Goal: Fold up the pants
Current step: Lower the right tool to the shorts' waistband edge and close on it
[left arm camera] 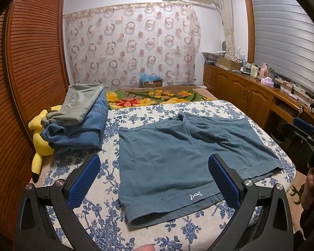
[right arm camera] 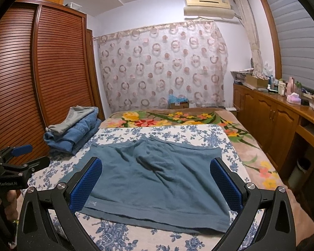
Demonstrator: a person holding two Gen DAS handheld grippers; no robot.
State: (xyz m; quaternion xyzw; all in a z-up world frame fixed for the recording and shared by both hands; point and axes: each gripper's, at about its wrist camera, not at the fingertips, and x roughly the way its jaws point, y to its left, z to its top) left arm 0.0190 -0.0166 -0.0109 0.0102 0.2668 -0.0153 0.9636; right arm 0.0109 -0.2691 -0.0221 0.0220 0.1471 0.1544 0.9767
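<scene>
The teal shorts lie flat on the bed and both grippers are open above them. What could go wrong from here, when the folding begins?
1. The teal shorts lie on a loose floral sheet; the jaws might pinch the sheet too.
2. The middle of the shorts is wrinkled, so a fold may come out uneven.
3. The stack of folded clothes lies close on the left; a wide swing could disturb it.

pants [left arm camera: 178, 154] teal | sheet [left arm camera: 106, 226] white, blue floral | plush toy [left arm camera: 39, 146] yellow | fingers [right arm camera: 226, 186] blue

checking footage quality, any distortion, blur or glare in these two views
Left wrist view: heavy fisheye bending of the wardrobe, dark corners, teal shorts sharp. Right wrist view: same bending and corners, shorts sharp, even indoor light, no glare.
</scene>
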